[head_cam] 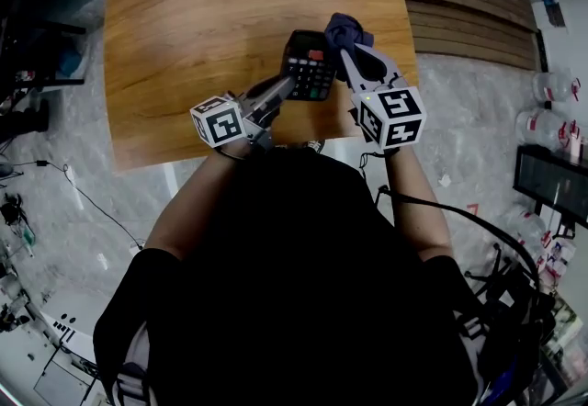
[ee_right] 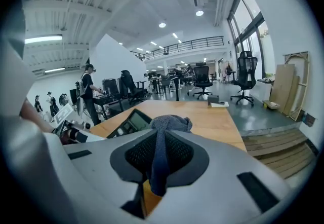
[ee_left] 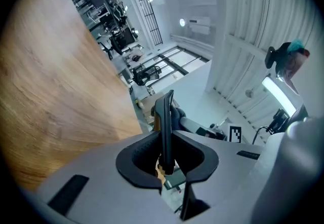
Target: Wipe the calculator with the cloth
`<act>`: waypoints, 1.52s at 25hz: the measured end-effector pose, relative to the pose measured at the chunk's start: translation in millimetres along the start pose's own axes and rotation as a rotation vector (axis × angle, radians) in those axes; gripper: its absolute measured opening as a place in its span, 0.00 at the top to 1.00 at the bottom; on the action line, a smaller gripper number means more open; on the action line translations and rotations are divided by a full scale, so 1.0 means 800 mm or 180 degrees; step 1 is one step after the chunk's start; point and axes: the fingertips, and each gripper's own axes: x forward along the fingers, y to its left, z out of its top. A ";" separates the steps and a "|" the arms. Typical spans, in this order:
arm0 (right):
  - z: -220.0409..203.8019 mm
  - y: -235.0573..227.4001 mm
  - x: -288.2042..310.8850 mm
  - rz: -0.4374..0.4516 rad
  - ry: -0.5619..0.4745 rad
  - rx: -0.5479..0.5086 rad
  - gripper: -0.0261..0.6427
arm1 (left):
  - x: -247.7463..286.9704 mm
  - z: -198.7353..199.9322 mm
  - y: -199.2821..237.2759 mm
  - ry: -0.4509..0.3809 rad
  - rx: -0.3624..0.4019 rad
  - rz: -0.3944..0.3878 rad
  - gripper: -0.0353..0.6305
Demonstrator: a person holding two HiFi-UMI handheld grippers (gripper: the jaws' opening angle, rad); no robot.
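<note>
Left tongs (head_cam: 281, 89) clamp slim black calculator (head_cam: 310, 66); right tongs (head_cam: 355, 53) pinch bunched blue cloth (head_cam: 344, 28)

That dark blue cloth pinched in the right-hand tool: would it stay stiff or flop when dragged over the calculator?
Probably floppy: the cloth bunches into soft folds beyond the right gripper rather than holding a shape. It seems light, since a narrow pinch carries it. Its fuzzy weave should likely drag, not slip, on the calculator.
</note>
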 end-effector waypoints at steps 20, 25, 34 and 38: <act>-0.031 0.119 0.003 0.0733 0.0166 -0.0065 0.89 | 0.006 0.025 0.006 -0.0311 -0.0241 0.0052 0.84; 0.026 0.082 0.005 0.0500 -0.0168 -0.0118 0.89 | 0.009 0.004 0.000 -0.0154 -0.0193 -0.0002 0.84; 0.044 0.075 0.007 0.0505 -0.0251 -0.0109 0.89 | 0.012 0.005 -0.005 -0.0155 -0.0199 -0.0059 0.84; 0.002 0.125 0.006 0.0843 -0.0011 -0.0090 0.89 | 0.007 0.017 0.001 -0.0235 -0.0261 0.0003 0.84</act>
